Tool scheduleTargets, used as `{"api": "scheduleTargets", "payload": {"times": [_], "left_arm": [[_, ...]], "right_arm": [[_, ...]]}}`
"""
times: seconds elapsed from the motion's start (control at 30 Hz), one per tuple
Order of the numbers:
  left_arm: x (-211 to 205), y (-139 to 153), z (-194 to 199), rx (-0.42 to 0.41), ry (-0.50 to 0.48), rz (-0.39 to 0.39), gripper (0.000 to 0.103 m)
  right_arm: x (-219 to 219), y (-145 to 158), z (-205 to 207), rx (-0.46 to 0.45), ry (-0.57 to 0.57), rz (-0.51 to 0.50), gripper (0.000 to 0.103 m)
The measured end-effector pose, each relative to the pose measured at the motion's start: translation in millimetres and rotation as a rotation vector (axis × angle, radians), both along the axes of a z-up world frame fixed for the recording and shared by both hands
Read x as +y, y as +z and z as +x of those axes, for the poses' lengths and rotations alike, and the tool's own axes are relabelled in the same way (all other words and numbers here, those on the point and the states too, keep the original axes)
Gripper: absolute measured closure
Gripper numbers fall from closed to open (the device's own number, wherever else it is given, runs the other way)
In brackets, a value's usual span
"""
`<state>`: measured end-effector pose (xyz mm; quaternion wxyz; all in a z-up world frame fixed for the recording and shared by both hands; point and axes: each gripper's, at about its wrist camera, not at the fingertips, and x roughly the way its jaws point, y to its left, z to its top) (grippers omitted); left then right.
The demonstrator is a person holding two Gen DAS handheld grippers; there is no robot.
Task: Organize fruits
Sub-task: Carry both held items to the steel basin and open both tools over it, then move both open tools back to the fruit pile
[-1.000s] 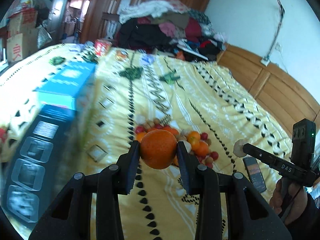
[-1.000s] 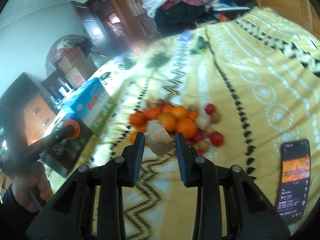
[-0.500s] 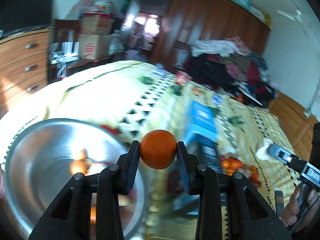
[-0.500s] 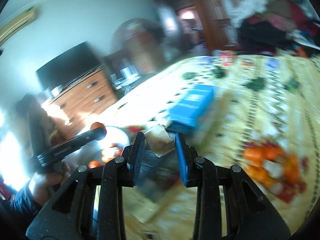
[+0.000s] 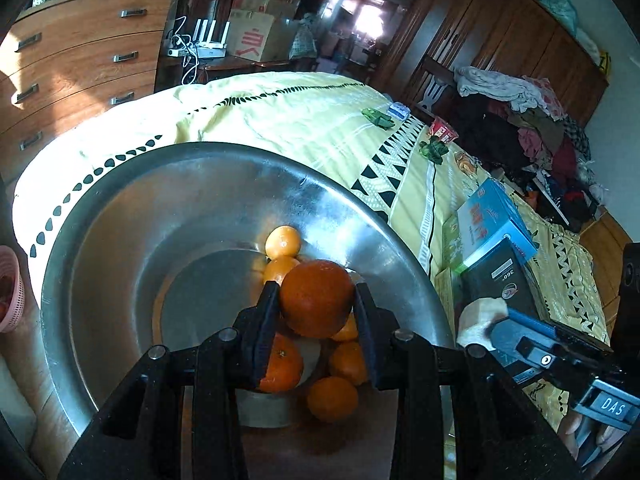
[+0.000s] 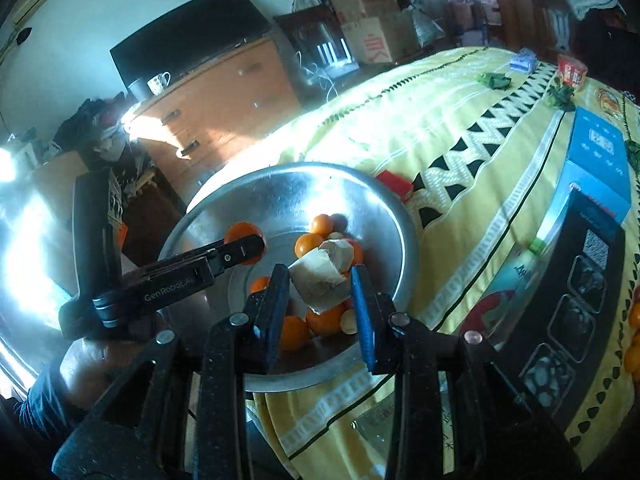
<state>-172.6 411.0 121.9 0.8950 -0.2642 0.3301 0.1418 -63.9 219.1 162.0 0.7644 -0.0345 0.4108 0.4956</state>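
My left gripper [image 5: 316,308] is shut on a large orange [image 5: 316,298] and holds it over a big steel bowl [image 5: 132,216] with several small oranges [image 5: 283,241] in it. My right gripper [image 6: 320,284] is shut on a pale beige chunk of fruit [image 6: 320,276], above the near rim of the same bowl [image 6: 384,216]. The left gripper [image 6: 244,246] with its orange shows at the left in the right wrist view. The right gripper with its chunk [image 5: 480,314] shows at the right in the left wrist view.
The bowl sits at the edge of a yellow patterned bed [image 5: 320,120]. A blue box [image 6: 598,160] and a black box [image 6: 576,304] lie right of the bowl. A pink basket [image 5: 10,292] stands at far left. A wooden dresser [image 5: 80,64] stands behind.
Both grippers swung left from the fruit pile on the bed to the steel bowl, still holding the orange and the beige chunk. The bowl now fills the views.
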Motion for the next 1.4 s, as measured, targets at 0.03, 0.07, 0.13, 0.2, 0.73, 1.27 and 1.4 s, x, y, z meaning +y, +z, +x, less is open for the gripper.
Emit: {"api": "scheduleTargets", "payload": {"times": [0.03,0.07,0.13,0.2,0.73,1.27,1.4], "left_arm": [[1,0,1,0.001,-0.003,-0.004,0.065],[1,0,2,0.002,-0.006,-0.008,0.065],[1,0,3,0.006,-0.008,-0.017,0.065],[0,2,7,0.007,-0.007,-0.021,0.062],[-15,30,1,-0.024,0.031,0.009,0.032],[-289,108,69,-0.235,-0.614,0.116,0.032],[-341,70,102,-0.155,-0.706,0.077,0.032]], "right_arm": [[3,-6,1,0.010,0.001,-0.010,0.071],[6,-7,1,0.017,0.001,-0.017,0.071],[10,-12,2,0.032,0.007,-0.030,0.071],[12,-13,1,0.038,0.007,-0.037,0.071],[-25,29,-25,-0.060,0.005,0.042,0.063],[-280,-33,-35,0.058,-0.501,-0.038,0.055],[-328,-50,-30,0.094,-0.597,-0.040,0.055]]}}
